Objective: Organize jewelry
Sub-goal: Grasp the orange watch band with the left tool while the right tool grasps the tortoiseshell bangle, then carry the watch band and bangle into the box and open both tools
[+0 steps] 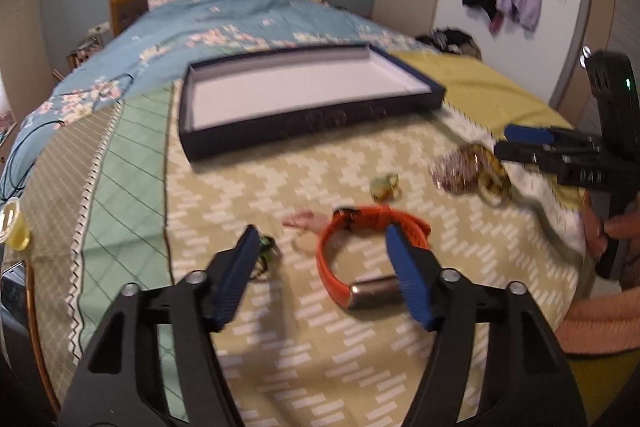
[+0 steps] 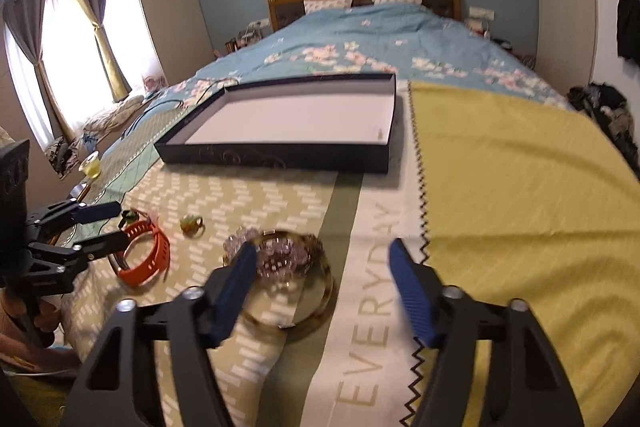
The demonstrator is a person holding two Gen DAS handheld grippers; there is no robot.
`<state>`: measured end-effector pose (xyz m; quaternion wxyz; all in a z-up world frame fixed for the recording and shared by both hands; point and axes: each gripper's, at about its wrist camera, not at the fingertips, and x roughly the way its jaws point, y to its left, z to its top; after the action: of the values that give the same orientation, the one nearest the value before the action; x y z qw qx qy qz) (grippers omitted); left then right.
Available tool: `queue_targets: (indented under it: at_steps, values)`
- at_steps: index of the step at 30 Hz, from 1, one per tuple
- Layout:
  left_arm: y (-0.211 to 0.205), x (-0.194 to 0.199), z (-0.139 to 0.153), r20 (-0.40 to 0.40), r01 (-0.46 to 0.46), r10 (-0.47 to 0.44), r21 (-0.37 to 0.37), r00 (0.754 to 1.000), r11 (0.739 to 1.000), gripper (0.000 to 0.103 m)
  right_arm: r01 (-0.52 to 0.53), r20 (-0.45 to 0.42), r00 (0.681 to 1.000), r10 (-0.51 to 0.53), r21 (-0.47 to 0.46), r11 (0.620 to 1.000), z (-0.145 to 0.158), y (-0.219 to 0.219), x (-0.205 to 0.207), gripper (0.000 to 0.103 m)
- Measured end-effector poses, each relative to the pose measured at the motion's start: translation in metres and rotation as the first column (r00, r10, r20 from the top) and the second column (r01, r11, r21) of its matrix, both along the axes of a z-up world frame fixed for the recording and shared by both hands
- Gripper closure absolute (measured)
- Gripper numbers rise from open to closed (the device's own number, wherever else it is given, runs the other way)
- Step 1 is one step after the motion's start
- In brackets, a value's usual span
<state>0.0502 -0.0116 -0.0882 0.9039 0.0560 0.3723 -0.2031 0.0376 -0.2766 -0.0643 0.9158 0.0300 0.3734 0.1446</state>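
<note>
My left gripper [image 1: 320,247] hangs half-open over an orange wristband [image 1: 340,267] with a metal clasp; my right gripper [image 2: 322,259], equally parted, holds nothing above sparkly beads [image 2: 280,255] on the bedspread [image 2: 240,195].

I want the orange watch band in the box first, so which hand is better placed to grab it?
Left. The left gripper hangs open right over the orange band, one finger already at its strap. The right gripper is over the bead bracelets, well to the side.
</note>
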Motion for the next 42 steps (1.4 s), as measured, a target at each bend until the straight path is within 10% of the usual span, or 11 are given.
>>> queue_targets:
  at_steps: [14,23,32,42]
  values:
    - [-0.015,0.011,-0.003,-0.091,0.086,-0.087,-0.013,0.992,0.996,0.072,-0.046,-0.114,0.992,0.054,0.071,0.996,-0.015,-0.003,0.008,0.092]
    - [-0.011,0.019,-0.004,-0.140,0.118,-0.120,-0.025,0.983,0.993,0.073,-0.047,-0.126,0.990,0.057,0.083,0.995,-0.010,-0.009,0.017,0.091]
    - [-0.016,0.025,-0.006,-0.135,0.097,-0.095,0.009,0.986,0.995,0.096,-0.054,-0.122,0.991,0.063,0.077,0.996,-0.011,-0.014,0.017,0.098]
    - [0.013,0.032,0.033,-0.066,0.014,-0.023,-0.138,0.998,0.990,0.096,-0.070,-0.029,0.997,0.074,0.127,0.989,0.022,-0.015,0.032,0.098]
